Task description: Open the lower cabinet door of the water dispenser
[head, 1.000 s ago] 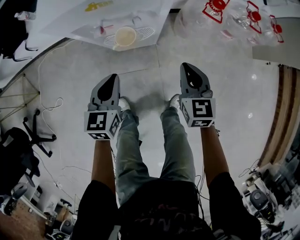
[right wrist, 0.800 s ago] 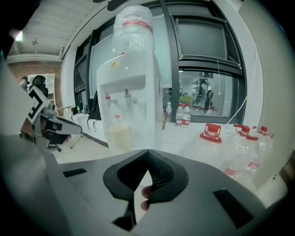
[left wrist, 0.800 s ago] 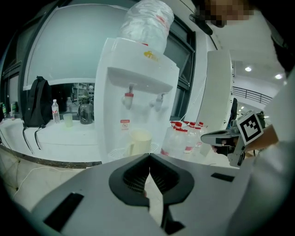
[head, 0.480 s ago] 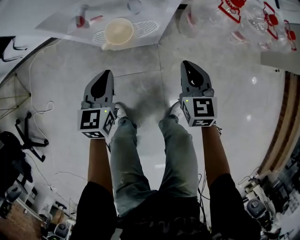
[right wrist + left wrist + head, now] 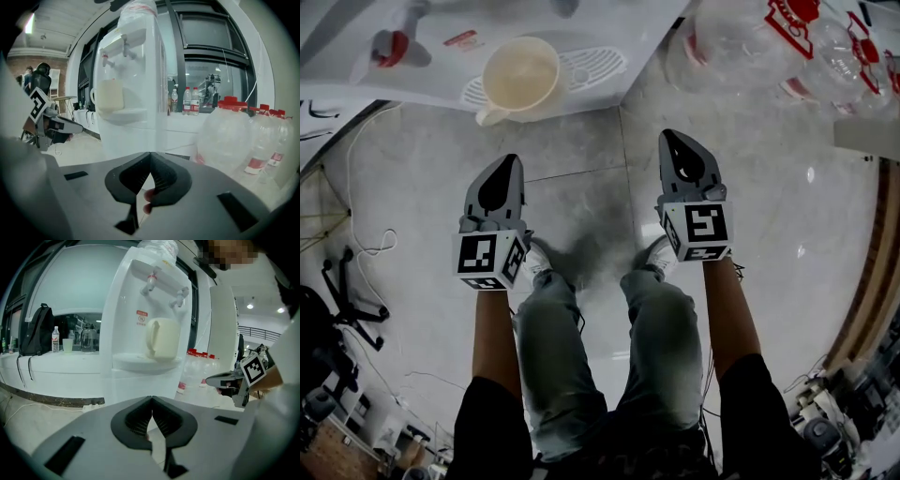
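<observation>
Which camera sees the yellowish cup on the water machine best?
The left gripper view: the cup is biggest there, side-on, handle showing, standing on the tray under the taps. The head view looks down into the cup from above. The right gripper view shows it smaller, off to the left.

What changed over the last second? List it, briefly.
The person has crouched: the left gripper and right gripper came down before the water dispenser, whose cream cup now looms larger in the head view. Nothing grasped or released. Both stay shut and empty, side by side.
</observation>
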A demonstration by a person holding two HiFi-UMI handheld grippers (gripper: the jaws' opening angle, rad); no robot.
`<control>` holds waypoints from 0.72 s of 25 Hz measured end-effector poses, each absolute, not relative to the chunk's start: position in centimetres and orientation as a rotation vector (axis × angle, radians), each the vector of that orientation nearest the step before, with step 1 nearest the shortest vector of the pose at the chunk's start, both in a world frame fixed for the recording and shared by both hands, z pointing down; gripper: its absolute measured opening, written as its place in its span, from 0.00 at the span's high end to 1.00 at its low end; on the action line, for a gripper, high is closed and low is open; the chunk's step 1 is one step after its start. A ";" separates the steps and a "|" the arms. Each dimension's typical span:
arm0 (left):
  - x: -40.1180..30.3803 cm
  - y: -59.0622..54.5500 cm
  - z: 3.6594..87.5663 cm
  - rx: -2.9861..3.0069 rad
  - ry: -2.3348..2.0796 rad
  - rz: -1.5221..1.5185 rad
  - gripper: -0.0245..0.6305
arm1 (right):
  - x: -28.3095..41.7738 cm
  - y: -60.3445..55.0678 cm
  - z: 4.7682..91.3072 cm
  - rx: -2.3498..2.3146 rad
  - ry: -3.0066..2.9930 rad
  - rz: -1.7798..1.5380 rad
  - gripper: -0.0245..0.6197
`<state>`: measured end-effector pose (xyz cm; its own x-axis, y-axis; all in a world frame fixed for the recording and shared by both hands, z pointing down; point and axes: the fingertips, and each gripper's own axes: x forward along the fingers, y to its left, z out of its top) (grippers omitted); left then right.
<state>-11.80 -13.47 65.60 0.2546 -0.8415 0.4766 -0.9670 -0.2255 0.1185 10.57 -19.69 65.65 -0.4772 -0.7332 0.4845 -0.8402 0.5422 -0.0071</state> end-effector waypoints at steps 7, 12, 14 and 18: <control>-12.7 -14.7 72.1 2.152 -1.664 0.446 0.95 | 10.4 -21.6 72.4 1.281 -2.392 0.296 0.94; -13.7 -15.9 74.8 2.171 -1.659 0.437 0.95 | 9.5 -23.0 75.4 1.261 -2.402 0.301 0.94; -14.2 -16.6 75.6 2.174 -1.667 0.431 0.95 | 9.0 -23.8 75.8 1.271 -2.417 0.292 0.94; -14.7 -17.6 77.0 2.194 -1.670 0.414 0.95 | 8.5 -25.4 76.7 1.272 -2.446 0.278 0.94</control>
<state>-14.71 -17.64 76.95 0.2619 -0.8619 0.4341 -0.9649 -0.2428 0.1000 8.48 -25.43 76.68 -0.5250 -0.7468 0.4083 -0.8194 0.5732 -0.0053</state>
